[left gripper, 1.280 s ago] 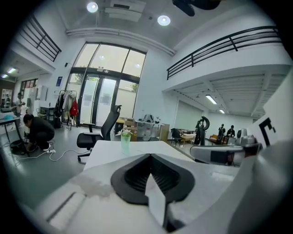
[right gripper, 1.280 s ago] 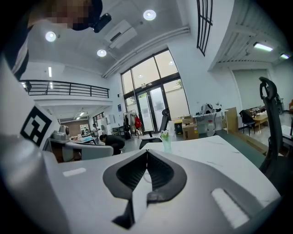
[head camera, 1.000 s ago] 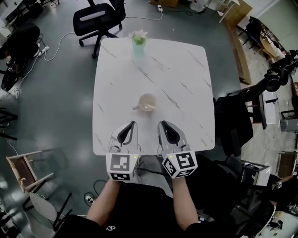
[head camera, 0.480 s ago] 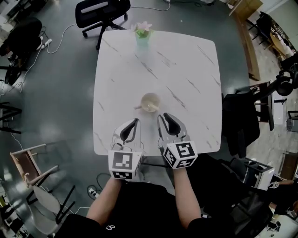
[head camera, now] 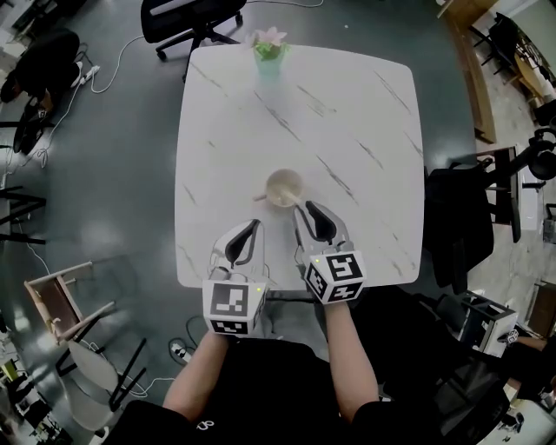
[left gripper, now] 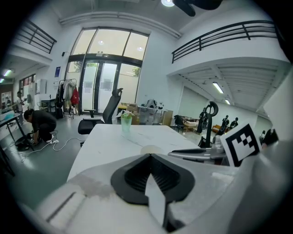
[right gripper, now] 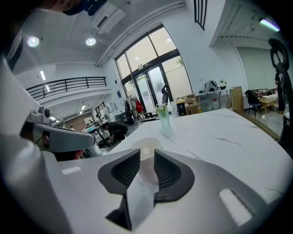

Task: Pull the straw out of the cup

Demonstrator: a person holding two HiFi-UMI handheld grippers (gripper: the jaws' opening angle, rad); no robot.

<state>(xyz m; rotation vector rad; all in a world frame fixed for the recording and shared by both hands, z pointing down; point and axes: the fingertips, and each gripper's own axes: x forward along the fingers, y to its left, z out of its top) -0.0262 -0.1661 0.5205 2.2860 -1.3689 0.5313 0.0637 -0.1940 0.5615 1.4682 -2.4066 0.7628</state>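
- My left gripper (head camera: 251, 228) has its fingers closed on nothing, near the cup (head camera: 283, 187).
- My right gripper (head camera: 306, 209) has its fingers slightly apart and empty, just short of the cup.
- The cup stands mid-surface (head camera: 365, 104); a pale straw (head camera: 259, 197) seems to poke over its left rim.

Your surroundings were: white marble-veined table (head camera: 347, 130); green vase (head camera: 269, 50) with pink flower, at table's far edge; black office chair (head camera: 187, 17) beyond that edge; pale wooden chair (head camera: 61, 304) on grey floor (head camera: 113, 174), your left; dark chair (head camera: 456, 226), your right.
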